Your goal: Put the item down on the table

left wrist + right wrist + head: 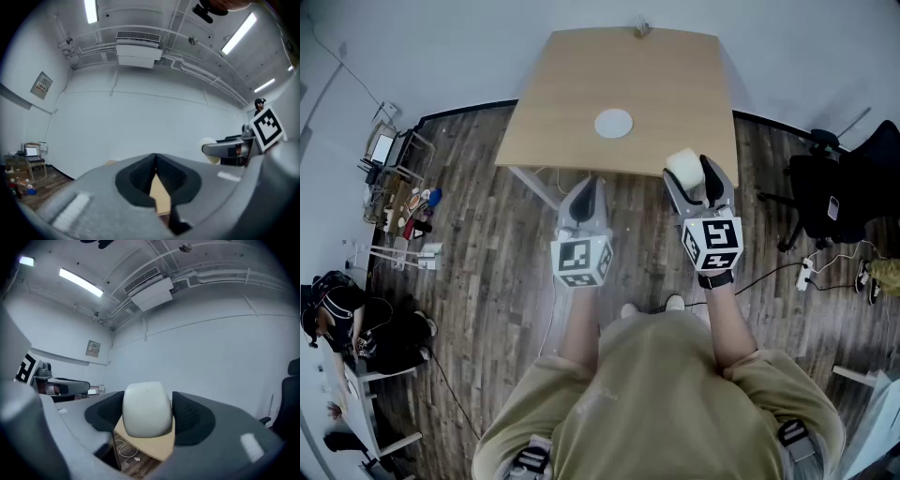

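Right claw (pixel 701 183) clamps a white rounded item (pixel 146 409); left claw (pixel 156 174) pinched together; wall notice (pixel 41 85), upper left, unreadable.

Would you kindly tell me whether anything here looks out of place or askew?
Nothing stands out. The white item sits squarely between the right gripper's jaws, the disc lies flat on the table, and the left gripper is shut and empty.

Light wooden table (pixel 562 112) with a white round disc (pixel 613 124) on it
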